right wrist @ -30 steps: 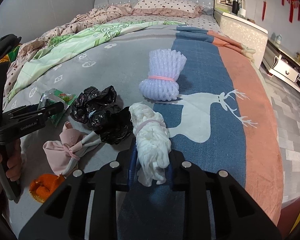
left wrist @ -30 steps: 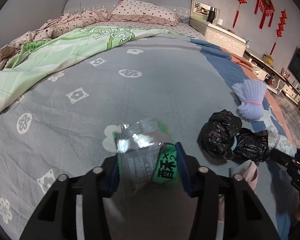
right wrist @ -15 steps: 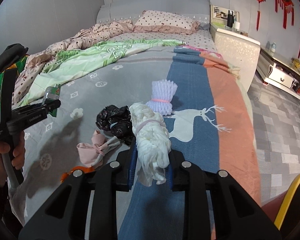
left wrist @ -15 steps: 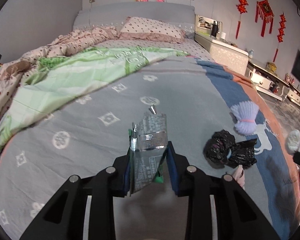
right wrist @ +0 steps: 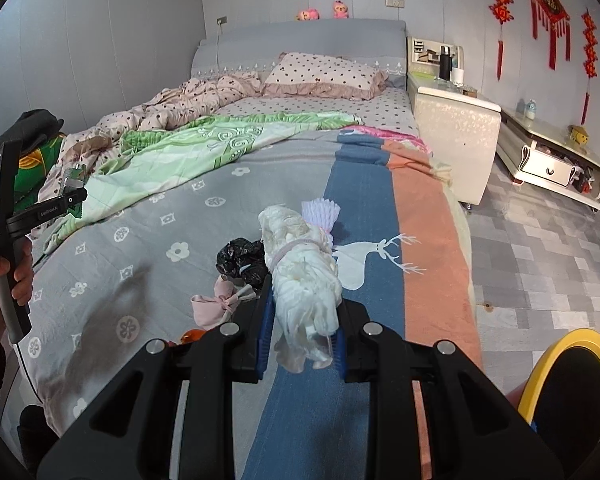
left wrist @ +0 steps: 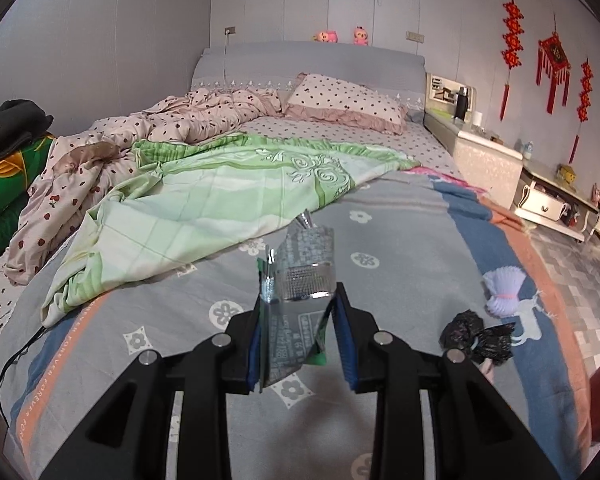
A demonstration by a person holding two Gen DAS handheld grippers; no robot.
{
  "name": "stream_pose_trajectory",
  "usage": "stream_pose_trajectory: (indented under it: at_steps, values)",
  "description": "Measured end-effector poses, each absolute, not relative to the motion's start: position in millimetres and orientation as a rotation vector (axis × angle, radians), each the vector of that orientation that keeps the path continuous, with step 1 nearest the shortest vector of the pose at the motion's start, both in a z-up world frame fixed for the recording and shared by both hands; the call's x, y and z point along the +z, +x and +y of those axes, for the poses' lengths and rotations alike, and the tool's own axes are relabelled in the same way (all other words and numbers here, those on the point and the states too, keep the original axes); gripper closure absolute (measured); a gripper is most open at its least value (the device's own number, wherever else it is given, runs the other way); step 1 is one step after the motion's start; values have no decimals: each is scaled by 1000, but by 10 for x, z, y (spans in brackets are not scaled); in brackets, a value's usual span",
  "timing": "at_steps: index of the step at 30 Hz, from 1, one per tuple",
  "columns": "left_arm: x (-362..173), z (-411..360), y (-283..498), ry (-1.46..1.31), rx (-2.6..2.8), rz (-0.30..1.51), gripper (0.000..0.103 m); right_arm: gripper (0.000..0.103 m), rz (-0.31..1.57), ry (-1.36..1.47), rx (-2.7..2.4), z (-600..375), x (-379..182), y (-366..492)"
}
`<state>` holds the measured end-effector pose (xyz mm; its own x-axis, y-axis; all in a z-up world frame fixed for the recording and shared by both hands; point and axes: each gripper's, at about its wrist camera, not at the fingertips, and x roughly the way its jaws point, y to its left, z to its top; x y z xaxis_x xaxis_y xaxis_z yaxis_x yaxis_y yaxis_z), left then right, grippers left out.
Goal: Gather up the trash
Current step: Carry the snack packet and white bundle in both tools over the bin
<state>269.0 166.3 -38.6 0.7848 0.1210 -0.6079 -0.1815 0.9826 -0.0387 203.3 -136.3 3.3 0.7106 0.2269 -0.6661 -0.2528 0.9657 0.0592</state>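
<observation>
Yellow-rimmed bin (right wrist: 556, 384) sits low beside the right gripper (right wrist: 300, 332), whose jaws pinch the white bundle (right wrist: 304, 280) upright, nearer it than the left gripper (left wrist: 296, 336), just closed on the foil wrapper (left wrist: 300, 280) above the bed (left wrist: 400, 220).

Soft, even indoor light fills both wrist views, with no lamp or window in frame and only faint, diffuse shadows pooling on the grey bedspread (right wrist: 148, 264) near the foot edge of the bed. A bright glare strip flashes off the silver foil wrapper (left wrist: 300, 276), while the fisheye lenses bow the walls and headboard (left wrist: 312, 60) and black out every corner in heavy vignetting. Focus holds crisp through the centre, softening slightly toward the rims, where the red wall ornaments (left wrist: 552, 60) show mild smearing and colour fringing.
</observation>
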Motion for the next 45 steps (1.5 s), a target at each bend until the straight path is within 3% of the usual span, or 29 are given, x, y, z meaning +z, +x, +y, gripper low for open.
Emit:
stream_pose_trajectory:
  at_steps: [8, 21, 36, 45]
  values:
    - [199, 1184, 2452, -94, 68, 561, 74, 80, 623, -24, 242, -1578, 614, 1655]
    - [881, -277, 2148, -29, -192, 475, 74, 80, 519, 14, 143, -2366, 1275, 1154]
    - [1061, -1817, 2060, 20, -451, 469, 74, 79, 438, 100, -66, -3844, 1744, 731]
    - [902, -2464, 2144, 13, -563, 510, 74, 79, 431, 134, -169, -4516, 1784, 595]
